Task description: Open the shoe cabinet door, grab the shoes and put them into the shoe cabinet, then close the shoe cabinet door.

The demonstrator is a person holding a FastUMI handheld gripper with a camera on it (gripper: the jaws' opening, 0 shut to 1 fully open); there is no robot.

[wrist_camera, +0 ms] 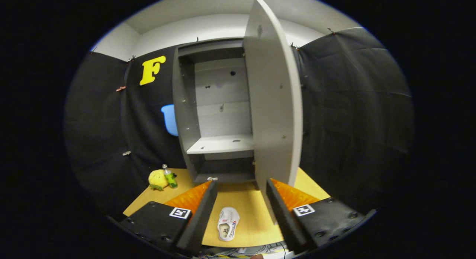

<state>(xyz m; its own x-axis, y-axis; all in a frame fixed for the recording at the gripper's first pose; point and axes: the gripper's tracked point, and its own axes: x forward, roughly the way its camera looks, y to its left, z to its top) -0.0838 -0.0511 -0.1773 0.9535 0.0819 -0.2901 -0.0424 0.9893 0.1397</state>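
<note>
The grey shoe cabinet (pixel 214 114) stands on the wooden floor with its door (pixel 275 106) swung wide open toward me, edge-on, just beyond my right finger. Inside, one shelf (pixel 221 143) is bare. A white shoe (pixel 227 223) lies on the floor between my two fingers, low in the gap and apart from both. My gripper (pixel 240 184) is open, its black fingers (pixel 202 210) spread wide with nothing held.
A yellow plush toy (pixel 157 179) and a small green bottle (pixel 170 177) sit on the floor to the left of the cabinet. Black cloth walls close the booth on both sides. Cables lie at the floor's near edge.
</note>
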